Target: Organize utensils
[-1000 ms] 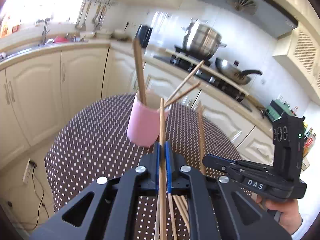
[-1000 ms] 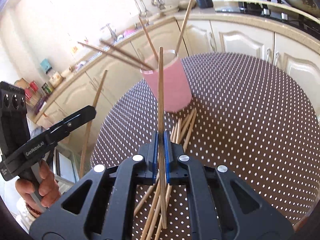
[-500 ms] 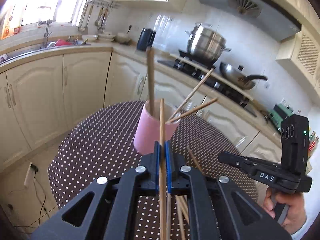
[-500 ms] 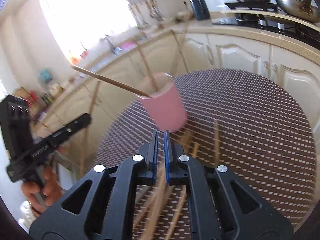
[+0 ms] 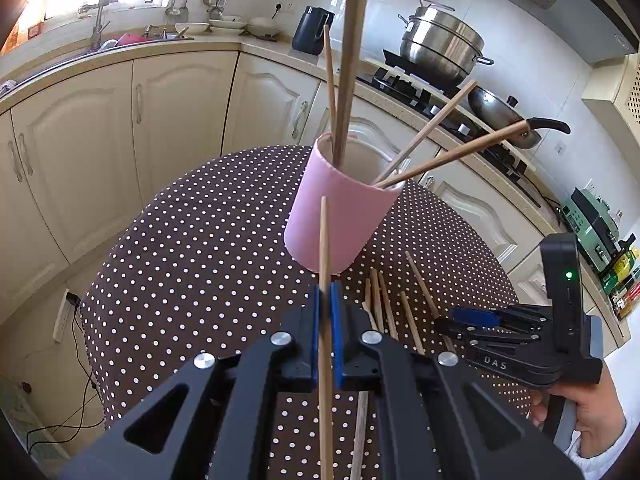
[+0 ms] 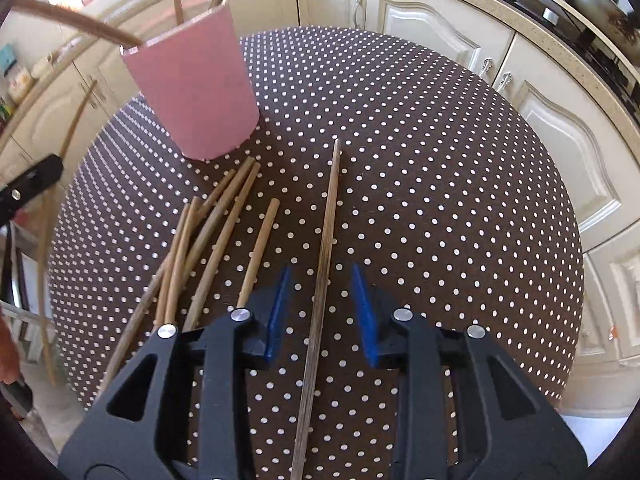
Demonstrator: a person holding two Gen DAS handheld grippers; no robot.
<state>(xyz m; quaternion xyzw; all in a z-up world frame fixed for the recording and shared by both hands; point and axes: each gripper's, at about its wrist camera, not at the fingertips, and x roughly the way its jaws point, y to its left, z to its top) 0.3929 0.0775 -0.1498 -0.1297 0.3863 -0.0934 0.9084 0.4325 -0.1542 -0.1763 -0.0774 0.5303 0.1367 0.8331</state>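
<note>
Matt wooden chopsticks, a matt pink cup, dotted cloth tablecloth.

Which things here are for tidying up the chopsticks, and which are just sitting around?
For the job: pink cup; chopstick clamped in left gripper; loose chopsticks on the table; open right gripper.

Just lying about: steel pot, wok, black kettle.

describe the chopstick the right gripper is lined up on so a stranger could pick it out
On the brown polka-dot tablecloth, in front of the pink cup, loose chopsticks lie fanned together. The one meant, the lone chopstick, lies apart to their right, running straight between the open right gripper; it is darker and greyer than the pale ones.
</note>
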